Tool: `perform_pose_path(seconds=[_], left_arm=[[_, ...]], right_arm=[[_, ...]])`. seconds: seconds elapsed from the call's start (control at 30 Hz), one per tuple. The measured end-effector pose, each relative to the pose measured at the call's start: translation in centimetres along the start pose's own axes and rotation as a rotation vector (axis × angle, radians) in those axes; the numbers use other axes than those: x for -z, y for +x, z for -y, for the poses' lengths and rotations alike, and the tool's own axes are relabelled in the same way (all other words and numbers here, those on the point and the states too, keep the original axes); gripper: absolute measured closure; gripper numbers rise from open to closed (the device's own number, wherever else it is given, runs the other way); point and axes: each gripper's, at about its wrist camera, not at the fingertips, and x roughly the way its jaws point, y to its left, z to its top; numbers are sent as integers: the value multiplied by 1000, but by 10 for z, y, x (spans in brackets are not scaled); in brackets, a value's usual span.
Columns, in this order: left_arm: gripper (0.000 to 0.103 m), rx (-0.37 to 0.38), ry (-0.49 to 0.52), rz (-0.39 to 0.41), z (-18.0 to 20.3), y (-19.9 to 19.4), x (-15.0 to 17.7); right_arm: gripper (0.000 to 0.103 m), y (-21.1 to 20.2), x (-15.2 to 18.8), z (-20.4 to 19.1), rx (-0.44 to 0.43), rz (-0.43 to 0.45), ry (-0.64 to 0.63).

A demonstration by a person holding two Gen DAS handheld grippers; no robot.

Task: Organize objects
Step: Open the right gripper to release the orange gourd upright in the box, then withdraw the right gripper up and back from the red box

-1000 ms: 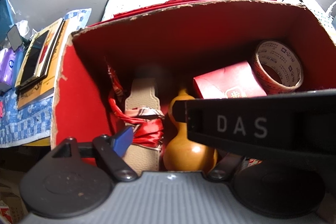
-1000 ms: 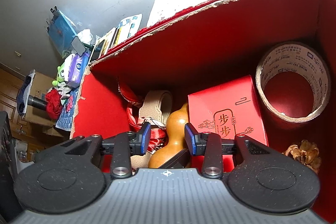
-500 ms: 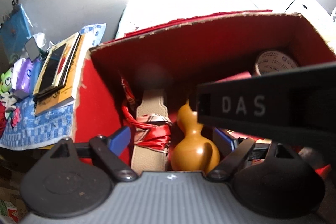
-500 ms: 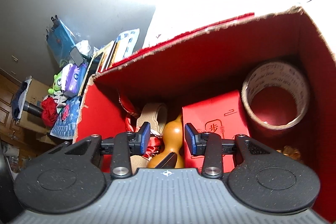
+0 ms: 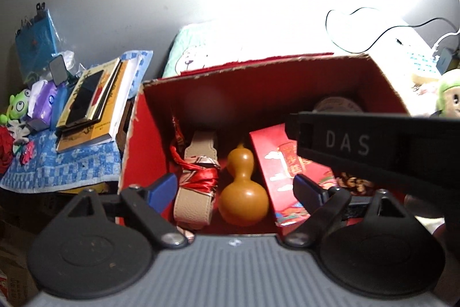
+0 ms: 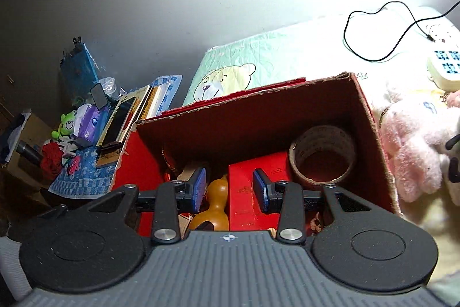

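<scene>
Two grippers hang over an open red box [image 5: 135, 151], both empty. From its own camera, the left gripper [image 5: 234, 189] has its blue pads spread wide, a gourd [image 5: 243, 192] and a beige strap [image 5: 195, 180] showing between them down inside the box. The right gripper [image 6: 228, 189] has its pads parted by a moderate gap, holding nothing, with the gourd [image 6: 215, 206] and a red packet [image 6: 244, 192] seen beyond the gap.

Inside the box the strap lies at the left, wrapped with a red ribbon [image 5: 198, 177]. Just right of it the gourd stands upright. Right of that leans the red packet [image 5: 283, 171], printed with gold characters that are too blurred to read. A tape roll [image 6: 322, 154] stands in the far right corner, its printed lettering too small to make out. A pine cone [image 5: 355, 183] lies at the near right.

One black bar crosses the right of the left view, marked "DAS" [image 5: 346, 141] in pale letters.

Left of the box a blue checked cloth [image 5: 63, 166] carries a stack of books [image 5: 92, 105], a purple tissue pack [image 5: 44, 102] and a green toy [image 5: 17, 105]. Beyond the box lies a pale sheet with a bear drawing [image 6: 221, 85]. At the right are a pink plush [image 6: 414, 146], a power strip [image 6: 444, 68] and a black cable [image 6: 382, 28].
</scene>
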Motion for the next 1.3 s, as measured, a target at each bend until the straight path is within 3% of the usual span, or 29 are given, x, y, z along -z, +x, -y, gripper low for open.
perform_pose_path(seconds=[0.13,0.2,0.53,0.6,0.97,1.3], left_arm=[[11,3,1,8,5,-17,5],[11,-3,0,7,9,-26,9],[7,1,-45,-30,14,-52,29],[2,0,-53,-44,14,-53,33],[2,-27,-53,-140,19,-45,54],[2,-40,-51,-240,21,-34,65]], right_arm=[[49,-19,3,2,-8,29,13],[47,-28,5,2,9,49,0],[47,-61,23,3,71,47,-43],[47,-66,27,4,76,40,-46],[46,-82,46,5,123,25,-78],[45,-80,65,16,123,-95,-41]])
